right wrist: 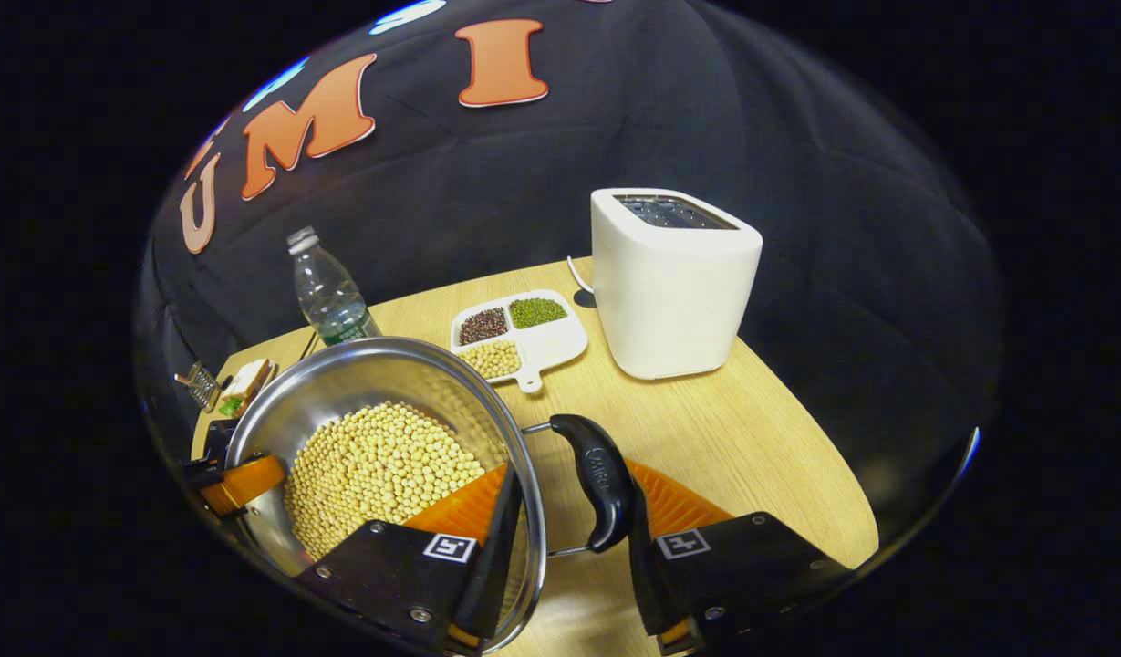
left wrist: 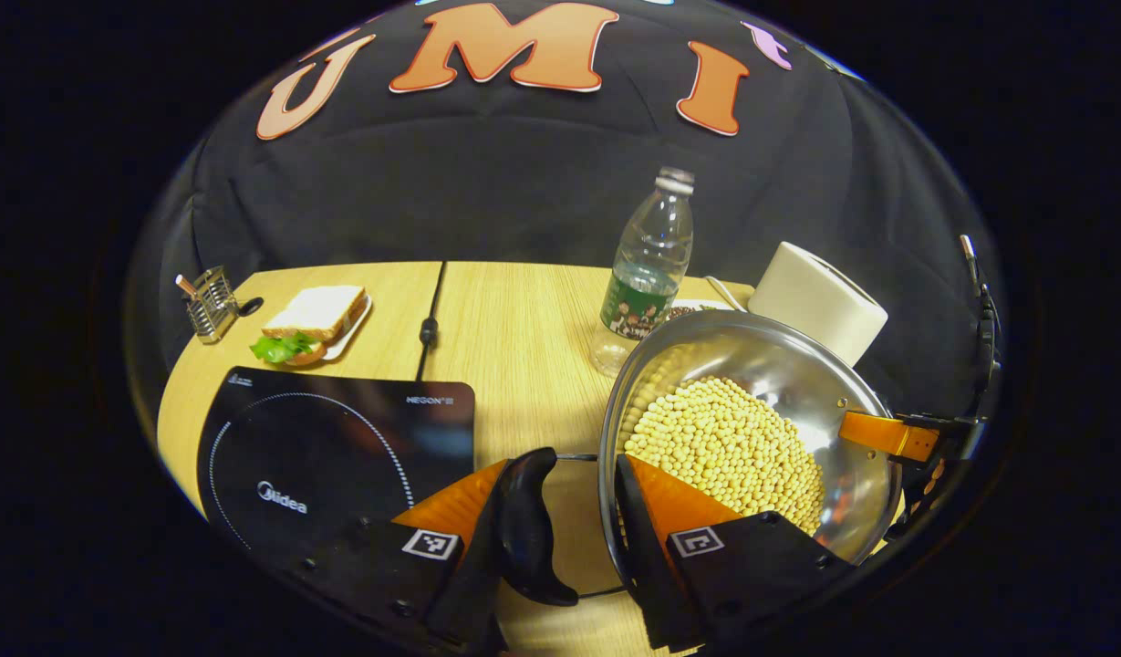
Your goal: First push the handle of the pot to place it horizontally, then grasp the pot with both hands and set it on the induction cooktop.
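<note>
Both side handles lie horizontal; that step looks done. The shiny round steel pot [left wrist: 779, 401], part filled with pale soybeans [left wrist: 724, 447], sits on the wooden table [left wrist: 514, 338] beside the flat black glass induction cooktop [left wrist: 332, 447], not yet on it. Left claw [left wrist: 574, 525] and right claw [right wrist: 569, 520] each straddle a curved black handle and the rim; whether clenched, I cannot tell.

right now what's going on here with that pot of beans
A person is working two handheld grippers on a steel pot full of pale beans. Each gripper straddles one side of the pot, with one finger inside the rim and the other outside, at the black side handle. The left gripper has the induction cooktop just beside it. The right gripper works the side nearer the toaster. The pot is not yet on the cooktop. Whether the jaws are clamped tight is unclear.
</note>
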A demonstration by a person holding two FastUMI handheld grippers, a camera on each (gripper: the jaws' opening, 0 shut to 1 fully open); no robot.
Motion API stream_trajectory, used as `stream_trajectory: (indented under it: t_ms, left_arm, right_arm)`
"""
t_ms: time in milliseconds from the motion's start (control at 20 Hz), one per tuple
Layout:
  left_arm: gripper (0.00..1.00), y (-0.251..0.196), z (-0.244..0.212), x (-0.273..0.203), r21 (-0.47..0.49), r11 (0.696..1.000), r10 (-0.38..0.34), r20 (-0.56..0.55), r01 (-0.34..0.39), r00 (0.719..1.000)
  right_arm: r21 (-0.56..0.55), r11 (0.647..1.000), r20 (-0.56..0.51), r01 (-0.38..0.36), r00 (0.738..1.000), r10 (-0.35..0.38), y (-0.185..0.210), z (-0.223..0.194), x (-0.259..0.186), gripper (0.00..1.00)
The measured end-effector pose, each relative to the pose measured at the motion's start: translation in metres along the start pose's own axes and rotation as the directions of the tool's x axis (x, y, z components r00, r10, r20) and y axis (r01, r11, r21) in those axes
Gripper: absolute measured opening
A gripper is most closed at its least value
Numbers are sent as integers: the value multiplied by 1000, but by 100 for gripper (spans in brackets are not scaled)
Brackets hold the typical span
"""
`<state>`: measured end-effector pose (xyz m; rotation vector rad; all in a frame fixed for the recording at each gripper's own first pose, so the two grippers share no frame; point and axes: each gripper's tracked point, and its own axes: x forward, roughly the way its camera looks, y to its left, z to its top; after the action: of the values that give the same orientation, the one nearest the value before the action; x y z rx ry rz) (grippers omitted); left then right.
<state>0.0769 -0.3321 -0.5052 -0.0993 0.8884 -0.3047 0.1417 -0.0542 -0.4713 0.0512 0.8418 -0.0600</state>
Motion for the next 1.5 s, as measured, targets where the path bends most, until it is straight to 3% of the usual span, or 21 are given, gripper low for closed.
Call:
stream_trajectory:
  t_ms: [250,300,450,500,750,850,950,1100,1150,1250,1350,1400,1500]
  left_arm:
    - [73,21,21,-33,16,1000,15,32,-16,999]
    - [67,26,24,-39,16,1000,19,37,-19,999]
    - [67,43,30,-56,9,1000,25,56,-26,998]
    - [70,49,31,-60,8,1000,29,61,-29,998]
    - [67,88,36,-83,-18,999,47,78,-46,996]
    - [67,107,36,-95,-21,998,64,79,-63,995]
    - [67,128,38,-105,-34,997,78,83,-75,993]
    - [70,162,38,-119,-54,994,99,92,-94,991]
    - [70,173,37,-123,-60,993,108,91,-102,990]
    - [70,196,35,-131,-67,990,128,89,-123,988]
    - [70,219,33,-135,-70,987,149,86,-143,985]
    - [70,231,30,-137,-70,986,157,82,-152,984]
    - [70,254,29,-140,-78,983,174,71,-168,982]
  right_arm:
    - [14,1000,33,-10,999,9,27,12,-27,58]
    - [12,1000,35,-13,999,12,33,13,-32,58]
    - [-3,1000,38,-27,999,27,53,15,-48,53]
    - [-7,999,41,-32,999,32,61,17,-53,57]
    - [-39,999,62,-38,997,40,100,25,-72,57]
    - [-49,998,62,-44,997,47,120,23,-78,53]
    - [-58,997,58,-51,997,55,141,24,-76,57]
    - [-85,994,69,-66,995,72,175,25,-78,57]
    - [-93,993,68,-72,995,78,184,19,-84,53]
    - [-100,991,59,-90,994,96,205,12,-86,57]
    - [-103,988,45,-112,992,117,223,3,-84,57]
    - [-107,987,36,-120,992,125,232,-1,-79,53]
    - [-111,985,22,-134,990,137,249,-7,-66,57]
